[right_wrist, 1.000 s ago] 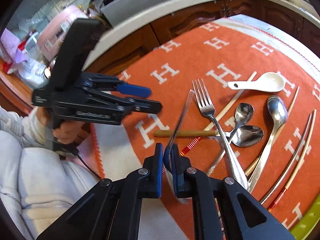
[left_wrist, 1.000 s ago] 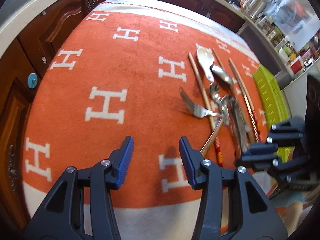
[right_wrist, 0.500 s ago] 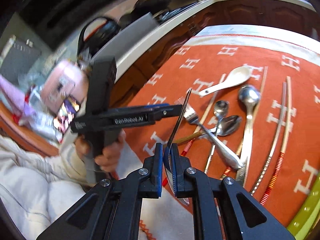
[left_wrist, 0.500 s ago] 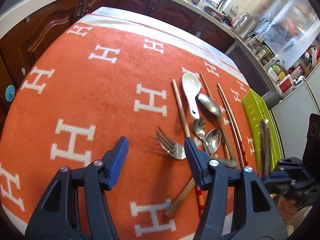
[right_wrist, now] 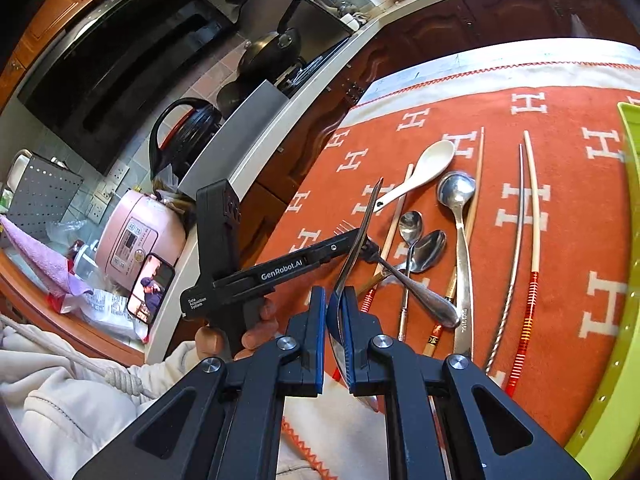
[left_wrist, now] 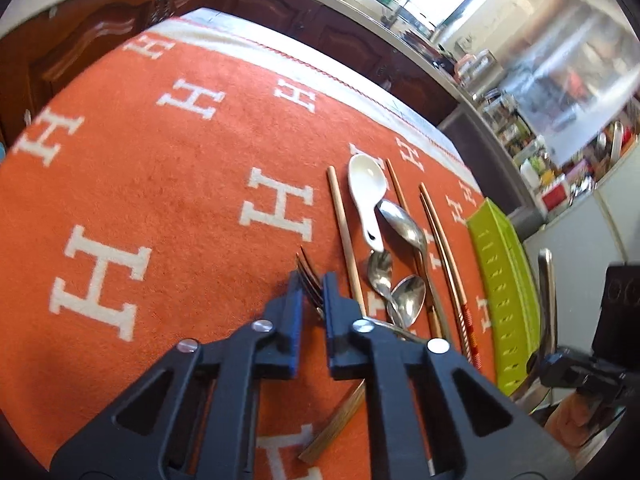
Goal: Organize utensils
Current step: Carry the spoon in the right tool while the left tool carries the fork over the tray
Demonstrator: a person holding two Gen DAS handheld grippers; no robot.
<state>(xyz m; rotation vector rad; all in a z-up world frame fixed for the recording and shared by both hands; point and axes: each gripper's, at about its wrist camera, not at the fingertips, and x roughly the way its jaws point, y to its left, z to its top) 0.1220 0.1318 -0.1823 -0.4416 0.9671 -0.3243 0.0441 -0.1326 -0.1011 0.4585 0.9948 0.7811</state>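
We have our left gripper (left_wrist: 310,284) down at the orange cloth (left_wrist: 160,208), its blue-padded jaws drawn in on either side of the fork (left_wrist: 310,276) just below the tines. Whether the pads actually touch the metal we cannot tell, so we leave the grasp undecided. The fork's handle (right_wrist: 424,300) runs back across the other pieces and lies over the small spoons.

Our right gripper (right_wrist: 335,312) is clenched on a table knife (right_wrist: 360,236), the blade rising up and away from the pads, clear of the cloth. In the left view the same knife (left_wrist: 546,292) stands upright beside the green tray (left_wrist: 504,280).

The rest of the cutlery lies on the cloth between the fork and the tray. A white soup spoon (left_wrist: 366,196) lies farthest out, its handle touching a large steel spoon (left_wrist: 404,228). Two small steel spoons (left_wrist: 394,288) overlap near our left gripper. A bamboo chopstick (left_wrist: 344,232) lies just beside the fork, and a pair of chopsticks with red-banded ends (right_wrist: 530,240) lies nearer the tray. The tray sits along the right edge of the cloth.

On the counter behind our left gripper we see a pink cooker (right_wrist: 140,232) and a phone (right_wrist: 150,288).
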